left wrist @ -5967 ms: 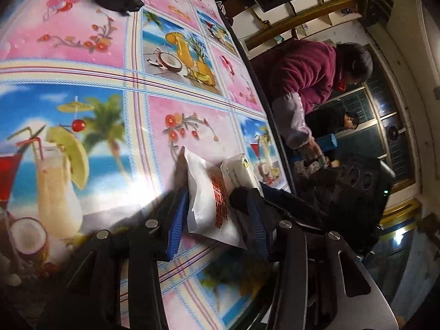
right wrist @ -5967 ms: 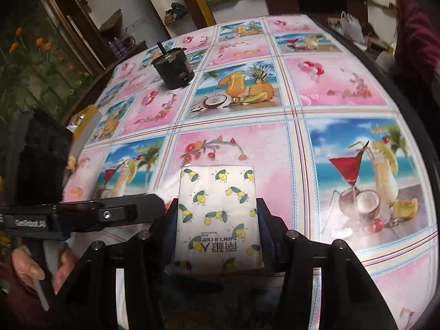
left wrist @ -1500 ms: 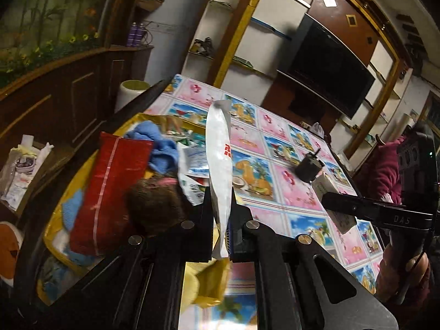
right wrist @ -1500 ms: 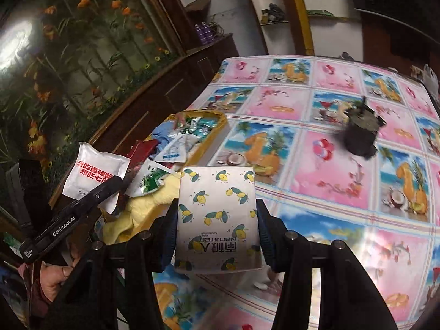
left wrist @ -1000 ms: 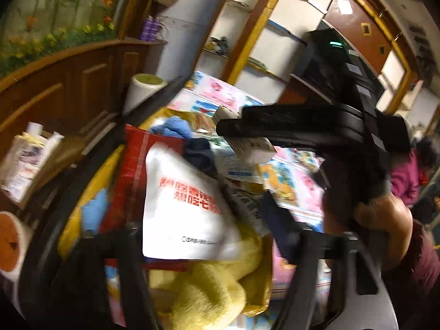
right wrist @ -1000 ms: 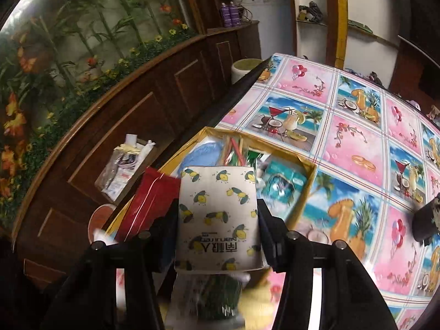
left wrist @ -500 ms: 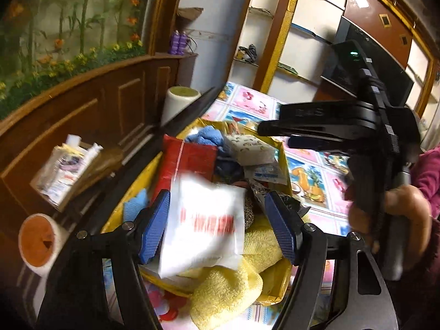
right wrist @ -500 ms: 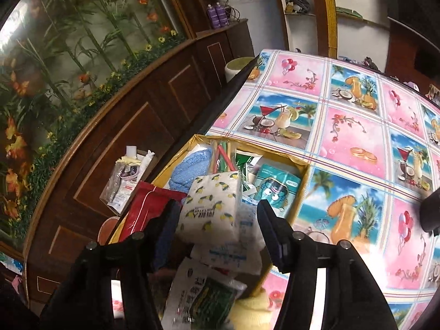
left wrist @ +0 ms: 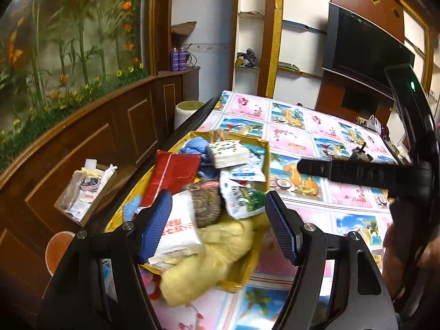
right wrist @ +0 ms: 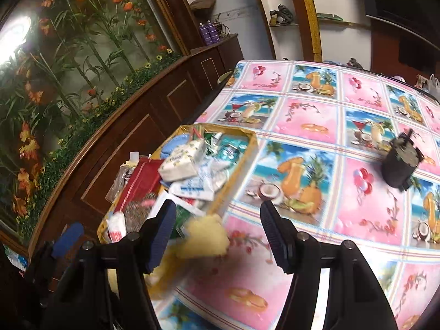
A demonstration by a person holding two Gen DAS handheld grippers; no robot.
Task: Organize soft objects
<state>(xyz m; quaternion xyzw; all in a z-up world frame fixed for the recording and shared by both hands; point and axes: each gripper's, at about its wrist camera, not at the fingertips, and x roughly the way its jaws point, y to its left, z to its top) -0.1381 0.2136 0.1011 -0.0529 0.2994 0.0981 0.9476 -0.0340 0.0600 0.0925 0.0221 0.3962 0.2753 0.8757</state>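
A yellow box (left wrist: 264,165) at the table's left edge is heaped with soft things. On top lie a lemon-print tissue pack (left wrist: 228,154), a white packet with red writing (left wrist: 178,228), a red pouch (left wrist: 173,176) and a yellow towel (left wrist: 211,255). My left gripper (left wrist: 217,225) hovers open over the near end of the box; the white packet lies loose beside its left pad. My right gripper (right wrist: 218,233) has its jaws opening and holds nothing. The tissue pack (right wrist: 181,162) rests in the box (right wrist: 239,170) ahead of it, and the towel (right wrist: 203,239) lies below.
A black cup-like object (right wrist: 400,165) stands on the patterned tablecloth (right wrist: 316,206) to the right. A dark wooden wall panel (left wrist: 123,126) runs along the left. A carton of small items (left wrist: 82,189) and an orange-cored roll (left wrist: 55,250) sit below the table edge. A hand (left wrist: 393,247) holds the right tool.
The right gripper let go of the lemon tissue pack, which now lies in the box. The white packet has settled among the items. Both grippers have drawn back from the box.
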